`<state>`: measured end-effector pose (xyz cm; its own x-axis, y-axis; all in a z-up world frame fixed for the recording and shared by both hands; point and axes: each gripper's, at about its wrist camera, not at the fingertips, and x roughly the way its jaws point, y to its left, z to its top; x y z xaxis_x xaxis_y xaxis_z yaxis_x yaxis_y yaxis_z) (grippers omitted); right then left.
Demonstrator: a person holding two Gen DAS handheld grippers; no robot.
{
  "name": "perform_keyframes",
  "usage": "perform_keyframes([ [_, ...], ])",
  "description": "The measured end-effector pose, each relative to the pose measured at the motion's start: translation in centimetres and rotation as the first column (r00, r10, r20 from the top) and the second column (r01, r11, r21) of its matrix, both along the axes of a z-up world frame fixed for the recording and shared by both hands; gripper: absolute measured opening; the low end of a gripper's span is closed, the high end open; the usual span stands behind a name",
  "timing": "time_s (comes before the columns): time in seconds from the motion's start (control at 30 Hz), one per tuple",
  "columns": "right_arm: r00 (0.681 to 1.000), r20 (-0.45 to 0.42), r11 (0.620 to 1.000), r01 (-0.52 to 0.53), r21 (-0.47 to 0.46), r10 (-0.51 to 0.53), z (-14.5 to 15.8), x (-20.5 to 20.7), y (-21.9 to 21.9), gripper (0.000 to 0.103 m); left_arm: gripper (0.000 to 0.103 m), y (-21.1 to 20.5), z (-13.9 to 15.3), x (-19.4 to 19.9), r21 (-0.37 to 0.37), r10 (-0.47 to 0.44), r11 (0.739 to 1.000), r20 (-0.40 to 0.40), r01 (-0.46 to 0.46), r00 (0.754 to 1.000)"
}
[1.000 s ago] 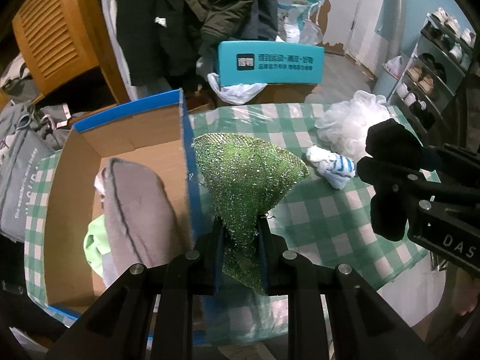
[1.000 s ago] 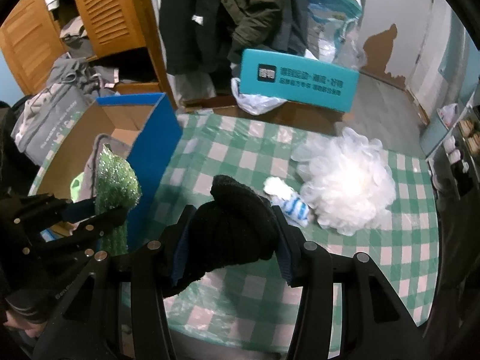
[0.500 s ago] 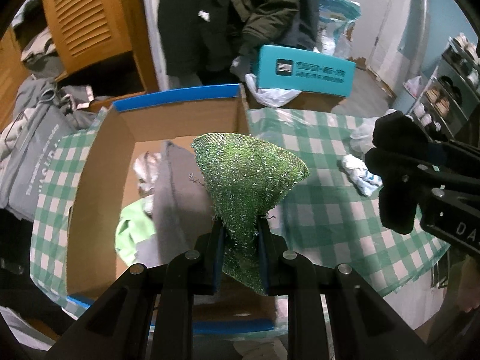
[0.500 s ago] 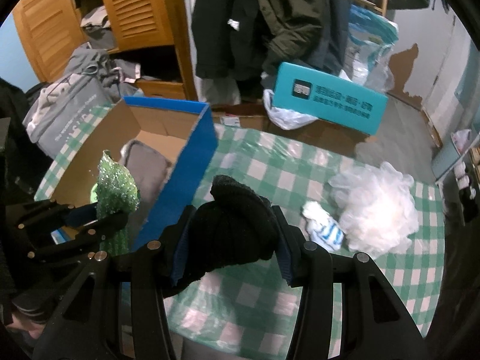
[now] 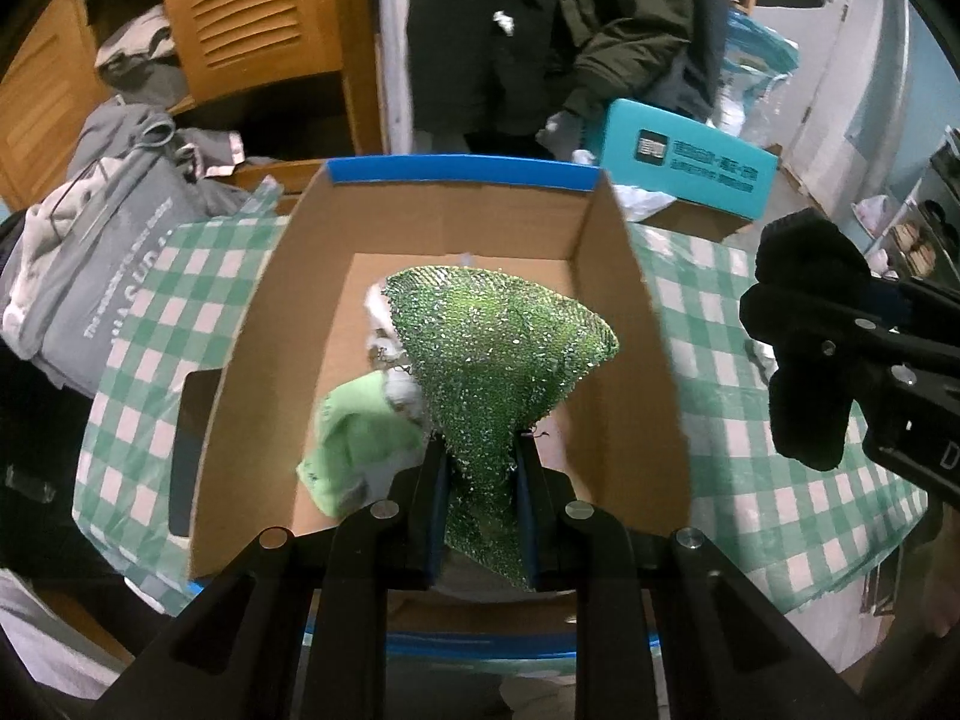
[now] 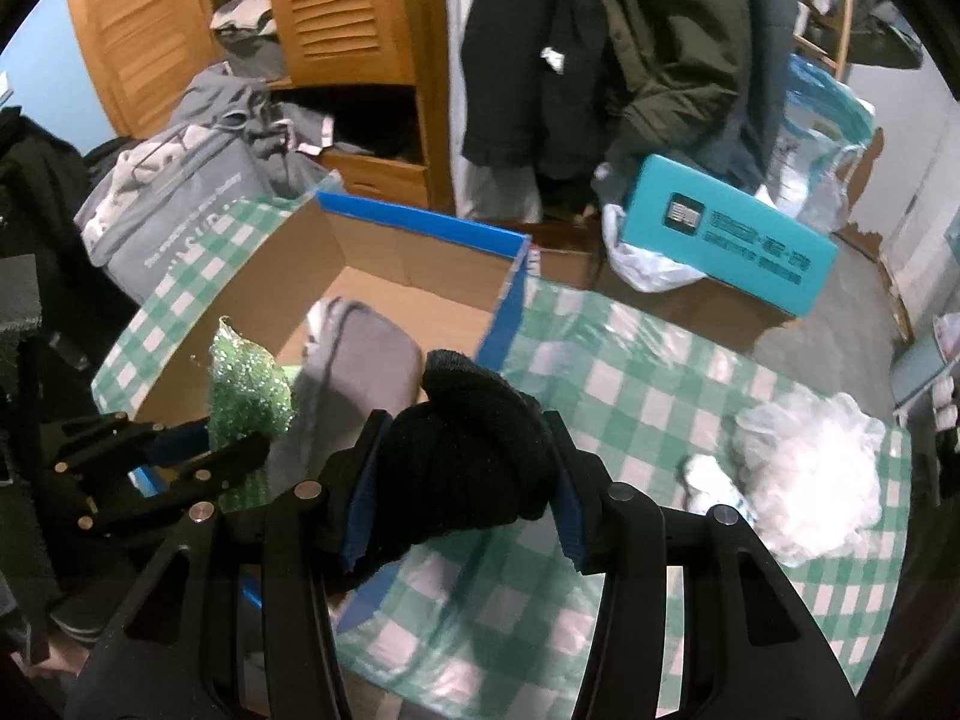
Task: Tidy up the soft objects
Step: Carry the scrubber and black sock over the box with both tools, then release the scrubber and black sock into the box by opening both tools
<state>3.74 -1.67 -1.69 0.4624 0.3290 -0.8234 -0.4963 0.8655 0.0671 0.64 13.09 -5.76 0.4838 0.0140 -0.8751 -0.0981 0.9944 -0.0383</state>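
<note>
My left gripper point(image 5: 480, 480) is shut on a glittery green mesh cloth point(image 5: 498, 354) and hangs over the open cardboard box point(image 5: 630, 312) with the blue rim. A light green cloth point(image 5: 354, 450) and a grey folded cloth point(image 6: 360, 360) lie inside the box. My right gripper point(image 6: 462, 468) is shut on a black knit cloth point(image 6: 468, 438) just right of the box's right wall; it also shows at the right of the left wrist view, black cloth point(image 5: 810, 336). A white mesh pouf point(image 6: 810, 468) and a small white-blue cloth point(image 6: 714, 480) lie on the checked tablecloth point(image 6: 630, 396).
A teal carton point(image 6: 732, 234) on a brown box stands behind the table. Dark coats point(image 6: 600, 48) hang beyond it, beside a wooden louvred cabinet point(image 6: 342, 6). A grey bag point(image 5: 102, 240) rests at the table's left edge.
Both grippers have moved left across the table with their cloths. The green mesh cloth was beside the box's right wall and is now over the box's inside; the black cloth has come up to that wall.
</note>
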Motion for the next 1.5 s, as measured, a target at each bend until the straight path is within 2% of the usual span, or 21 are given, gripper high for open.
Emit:
perform_keyframes([
  [0.33, 0.998, -0.046, 0.999, -0.049, 0.015, 0.049, -1.1, 0.6, 3.2, 0.048, 0.02, 2.5, -1.0, -0.1, 0.017, 0.056, 0.998, -0.018, -0.056, 0.998],
  [0.73, 0.992, -0.07, 0.994, -0.106, -0.01, 0.105, -2.2, 0.0, 5.4, 0.049, 0.02, 3.9, -1.7, -0.2, 0.013, 0.091, 0.996, -0.035, -0.091, 0.995],
  [0.87, 0.991, -0.077, 0.994, -0.11, -0.01, 0.109, -2.3, 0.0, 5.6, 0.053, 0.023, 4.0, -1.8, 0.0, 0.016, 0.098, 0.995, -0.043, -0.098, 0.994],
  [0.93, 0.991, -0.081, 0.994, -0.106, -0.01, 0.105, -2.3, 0.0, 5.6, 0.056, 0.03, 4.2, -1.9, 0.0, 0.014, 0.108, 0.994, -0.049, -0.108, 0.993],
  [1.07, 0.993, -0.086, 0.996, -0.085, 0.0, 0.085, -2.3, 0.0, 5.3, 0.071, 0.039, 4.2, -1.9, -0.1, 0.003, 0.106, 0.994, -0.048, -0.106, 0.993],
  [1.33, 0.996, -0.074, 0.999, -0.053, 0.01, 0.053, -1.7, 0.1, 4.1, 0.073, 0.057, 3.3, -1.0, -0.2, 0.005, 0.086, 0.996, -0.015, -0.086, 0.996],
  [1.5, 0.997, -0.069, 0.999, -0.029, 0.014, 0.03, -1.4, -0.3, 2.4, 0.076, 0.058, 1.9, -0.5, -0.2, 0.016, 0.053, 0.998, -0.002, -0.053, 0.999],
])
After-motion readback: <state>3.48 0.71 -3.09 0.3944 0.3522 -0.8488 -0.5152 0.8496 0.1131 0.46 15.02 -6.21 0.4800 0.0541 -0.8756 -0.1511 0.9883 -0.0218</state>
